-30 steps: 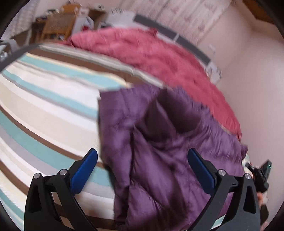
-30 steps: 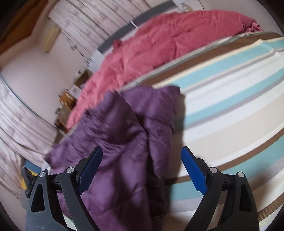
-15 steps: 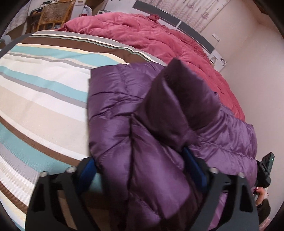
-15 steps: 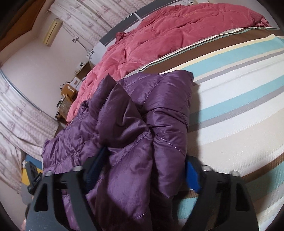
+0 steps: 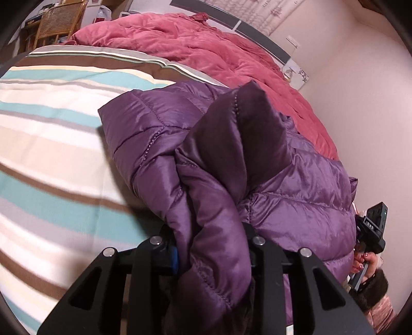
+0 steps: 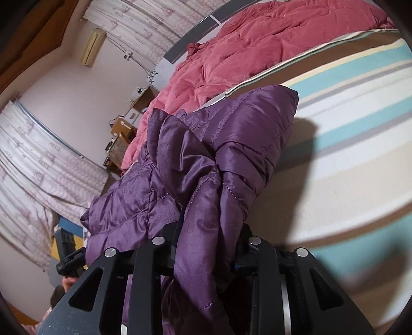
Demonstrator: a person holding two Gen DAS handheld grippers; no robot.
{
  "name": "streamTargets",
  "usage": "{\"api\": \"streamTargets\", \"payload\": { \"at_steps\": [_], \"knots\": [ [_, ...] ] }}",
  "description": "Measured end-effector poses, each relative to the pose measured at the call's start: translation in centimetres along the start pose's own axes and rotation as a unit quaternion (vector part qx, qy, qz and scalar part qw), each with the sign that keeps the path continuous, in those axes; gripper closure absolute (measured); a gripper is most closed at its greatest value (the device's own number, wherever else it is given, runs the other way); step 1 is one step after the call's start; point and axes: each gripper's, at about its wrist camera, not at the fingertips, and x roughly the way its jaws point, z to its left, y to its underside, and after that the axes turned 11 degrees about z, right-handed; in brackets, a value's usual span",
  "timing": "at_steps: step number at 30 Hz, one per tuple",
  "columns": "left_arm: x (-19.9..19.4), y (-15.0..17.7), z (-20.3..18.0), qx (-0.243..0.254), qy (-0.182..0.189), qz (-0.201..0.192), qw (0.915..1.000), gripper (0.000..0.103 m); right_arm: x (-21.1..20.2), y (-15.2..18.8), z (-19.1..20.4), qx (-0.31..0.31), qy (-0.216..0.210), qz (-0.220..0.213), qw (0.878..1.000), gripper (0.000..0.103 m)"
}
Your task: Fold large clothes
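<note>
Right at your lenses, both grippers had a mouthful of the purple puffer jacket. Your left gripper had just been closing, and its jaws were clenched on a thick bunched roll of the quilted fabric, with only a sliver of blue pad peeking out on one side. Your right gripper had just been closing too, and it pinched a gathered fold of the same jacket, the cloth spilling down over its black frame.

Just past the jaws, the jacket bulged up in shiny folds, with a darker flap of it standing in a peak above the rest. The bulk of it lay across the striped bedspread, whose teal, cream and brown bands ran wide beside it. In the left wrist view your other hand showed at the edge, wrapped round its gripper's handle beyond the jacket.

Further out, a rumpled pink comforter covered the far side of the bed. Behind that stood a wicker chair in one corner, and the right wrist view caught patterned curtains and an air conditioner on the wall.
</note>
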Motion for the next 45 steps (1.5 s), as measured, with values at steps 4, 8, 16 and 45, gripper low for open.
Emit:
{"api": "streamTargets", "payload": {
  "at_steps": [4, 8, 16, 45],
  "knots": [
    [-0.8, 2.3, -0.2, 0.003, 0.01, 0.004, 0.9999, 0.074, -1.6, 2.0, -0.1, 0.002, -0.008, 0.005, 1.0, 0.076],
    [-1.6, 4.8, -0.7, 0.005, 0.018, 0.006, 0.9998, 0.074, -3.0, 3.6, 0.0, 0.004, -0.006, 0.007, 1.0, 0.076],
    [-2.5, 8.8, -1.5, 0.002, 0.021, 0.0, 0.9998, 0.073, -4.8, 7.0, -1.2, 0.026, -0.008, -0.008, 1.0, 0.076],
    [-7.0, 5.2, -8.9, 0.147, -0.071, -0.037, 0.9859, 0.089, -7.7, 2.9, 8.9, -0.193, 0.155, -0.022, 0.969, 0.085]
  ]
}}
